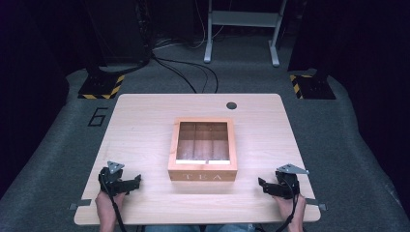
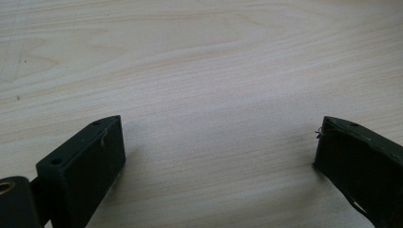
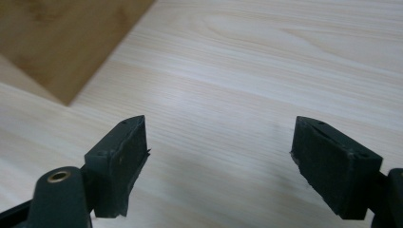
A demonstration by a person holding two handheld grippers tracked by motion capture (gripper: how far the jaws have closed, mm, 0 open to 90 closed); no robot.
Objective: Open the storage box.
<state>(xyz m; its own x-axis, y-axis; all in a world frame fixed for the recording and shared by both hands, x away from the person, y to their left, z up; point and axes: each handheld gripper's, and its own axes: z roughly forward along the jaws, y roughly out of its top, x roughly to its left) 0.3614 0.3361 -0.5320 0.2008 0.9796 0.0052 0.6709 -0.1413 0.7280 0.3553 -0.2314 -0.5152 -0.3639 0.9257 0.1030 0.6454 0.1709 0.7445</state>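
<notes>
A wooden tea box point(image 1: 203, 150) with a glass lid and "TEA" on its front stands shut in the middle of the table point(image 1: 140, 121). My left gripper point(image 1: 137, 181) rests near the front left edge and points toward the box, well apart from it. In the left gripper view its jaws point(image 2: 218, 137) stand wide open over bare wood. My right gripper point(image 1: 262, 184) lies near the front right edge and points left at the box. Its jaws point(image 3: 218, 137) are open with nothing between them, and a corner of the box point(image 3: 62, 42) shows at the upper left.
A dark round cable hole point(image 1: 231, 105) sits near the table's far edge. Beyond the table are black stands on yellow-striped bases point(image 1: 100, 87), cables point(image 1: 193, 72) on the grey floor and a white frame point(image 1: 241, 29). Bare wood surrounds the box on all sides.
</notes>
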